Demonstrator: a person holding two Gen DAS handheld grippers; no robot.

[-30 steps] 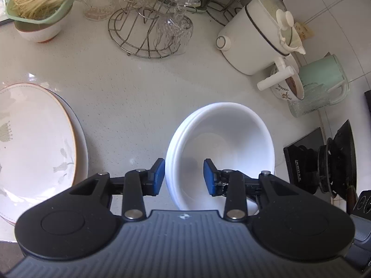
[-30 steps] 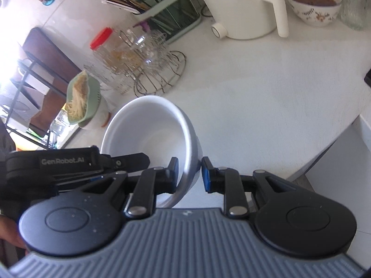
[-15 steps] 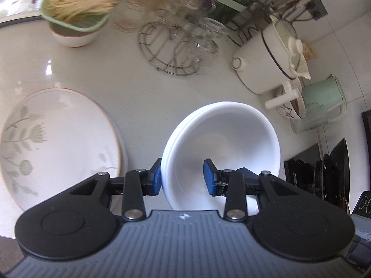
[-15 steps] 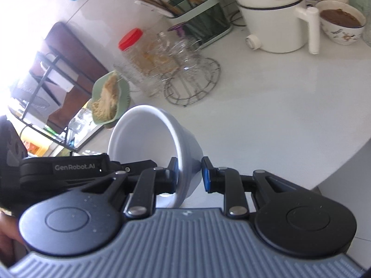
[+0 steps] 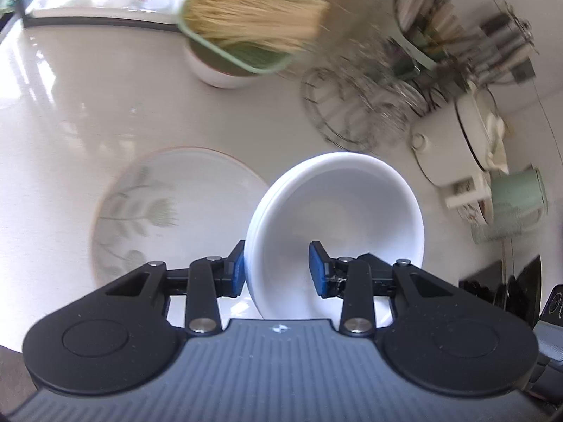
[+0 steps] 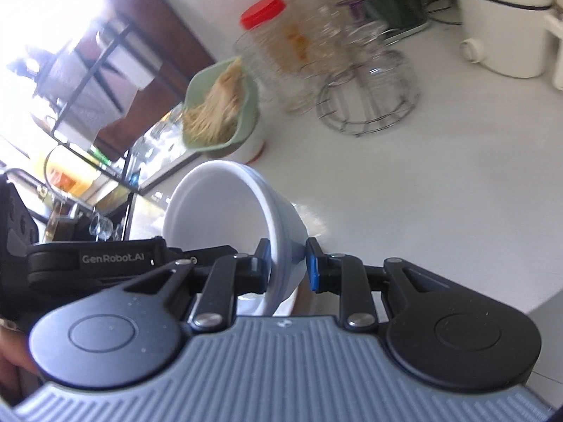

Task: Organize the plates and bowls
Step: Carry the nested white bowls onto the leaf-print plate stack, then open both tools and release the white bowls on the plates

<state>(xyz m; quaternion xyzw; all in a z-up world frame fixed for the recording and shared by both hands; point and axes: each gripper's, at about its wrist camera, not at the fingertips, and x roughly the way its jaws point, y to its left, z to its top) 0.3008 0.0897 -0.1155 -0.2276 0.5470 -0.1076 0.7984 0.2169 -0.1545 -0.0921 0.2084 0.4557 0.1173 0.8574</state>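
A stack of white bowls (image 5: 337, 218) is held between both grippers above the counter. My left gripper (image 5: 278, 269) is shut on the stack's near rim, one finger outside and one inside. My right gripper (image 6: 288, 264) is shut on the opposite rim of the white bowls (image 6: 225, 204), which tilt to the left there. The left gripper's black body shows in the right wrist view (image 6: 98, 260). A white plate with a grey-green leaf pattern (image 5: 165, 211) lies on the counter just left of the bowls, on top of another plate.
A green dish of dry noodles (image 5: 246, 24) sits on a white bowl at the back. A wire glass rack (image 5: 355, 105), a utensil holder (image 5: 432, 38), a white pot (image 5: 471, 133) and a green kettle (image 5: 520, 193) stand to the right. A red-lidded jar (image 6: 267, 38) stands behind.
Both grippers have carried the bowl stack left and back, toward the patterned plate. The plate has shifted from the left edge toward the middle of the left wrist view. Both grips are unchanged.
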